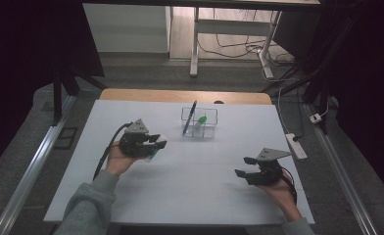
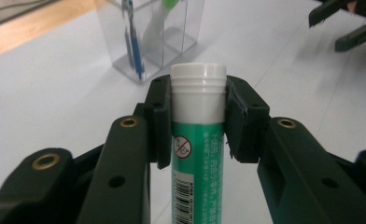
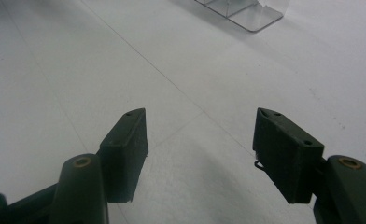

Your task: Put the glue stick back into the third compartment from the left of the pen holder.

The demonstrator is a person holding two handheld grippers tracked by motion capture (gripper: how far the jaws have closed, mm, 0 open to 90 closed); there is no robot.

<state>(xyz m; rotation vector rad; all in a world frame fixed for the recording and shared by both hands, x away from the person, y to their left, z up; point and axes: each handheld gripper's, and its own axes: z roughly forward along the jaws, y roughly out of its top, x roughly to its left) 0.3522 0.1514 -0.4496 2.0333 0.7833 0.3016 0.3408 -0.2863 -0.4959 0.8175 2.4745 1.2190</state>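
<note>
Holding a green tube (image 2: 198, 154) with a white cap pinched in our left gripper (image 1: 156, 142), left of centre in the high view, we have the pickup done. Dropping it into the clear organizer (image 1: 208, 130) remains, we judge. Our right gripper (image 1: 245, 166) sits spread, empty.

White table (image 1: 190, 181), clear compartmented organizer (image 1: 200, 128) on it.

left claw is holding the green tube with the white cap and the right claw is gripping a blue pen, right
Not quite. The left claw does hold the green tube with the white cap, but the right claw grips nothing: the right gripper view shows its jaws open over the bare table. The blue pen stands in the clear organiser, as the high view shows.
</note>
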